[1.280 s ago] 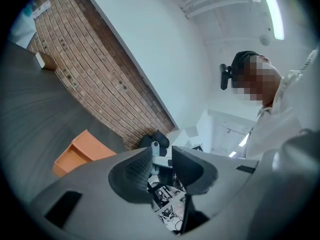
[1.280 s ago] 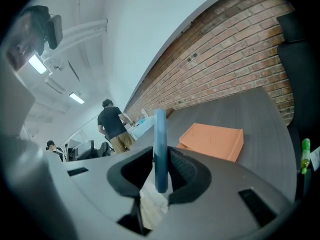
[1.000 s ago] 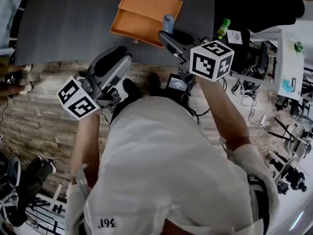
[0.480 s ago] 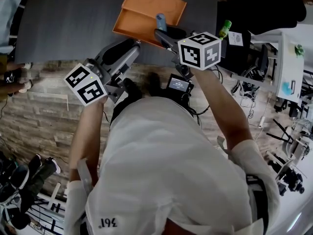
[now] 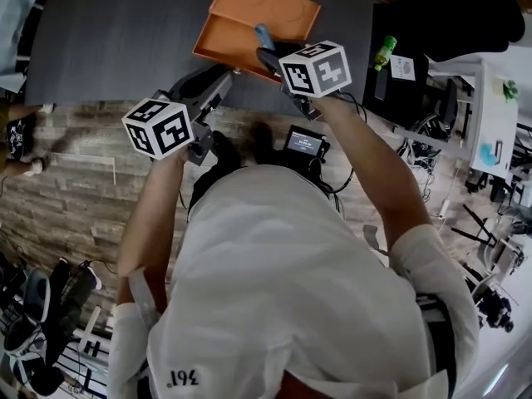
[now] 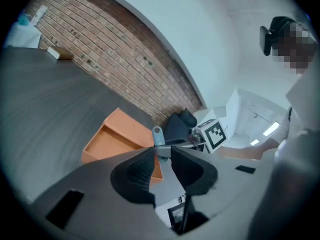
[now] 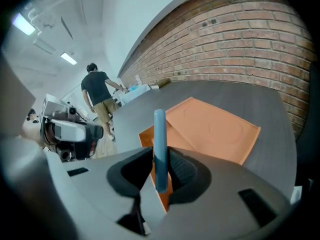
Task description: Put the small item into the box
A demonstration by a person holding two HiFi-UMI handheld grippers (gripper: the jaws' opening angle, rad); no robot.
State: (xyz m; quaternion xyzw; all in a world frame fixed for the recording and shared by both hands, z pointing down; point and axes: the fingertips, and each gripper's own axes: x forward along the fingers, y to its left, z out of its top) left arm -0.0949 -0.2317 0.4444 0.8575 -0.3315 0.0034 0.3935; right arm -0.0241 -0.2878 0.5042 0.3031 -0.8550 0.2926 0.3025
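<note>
An orange box [image 5: 234,43] lies open on the dark table, its lid [image 5: 268,7] folded back behind it. My right gripper [image 5: 268,51] is shut on a small flat blue item [image 5: 263,35], held upright over the box's near right edge. In the right gripper view the blue item [image 7: 159,149] stands between the pads, with the box [image 7: 148,134] and lid [image 7: 212,129] just beyond. My left gripper [image 5: 221,84] hovers at the table's near edge, left of the box, its jaws slightly apart and empty. Through that gap the left gripper view shows the blue item [image 6: 158,135] and the box [image 6: 111,141].
The dark grey table [image 5: 125,32] stretches left of the box. A green bottle [image 5: 381,50] and white equipment [image 5: 490,98] stand at the right. A small screen device [image 5: 303,142] sits below the grippers. A person [image 7: 97,96] stands far off in the right gripper view.
Both grippers have moved left and forward towards the box. The blue item has travelled with the right gripper to the box's near edge.
</note>
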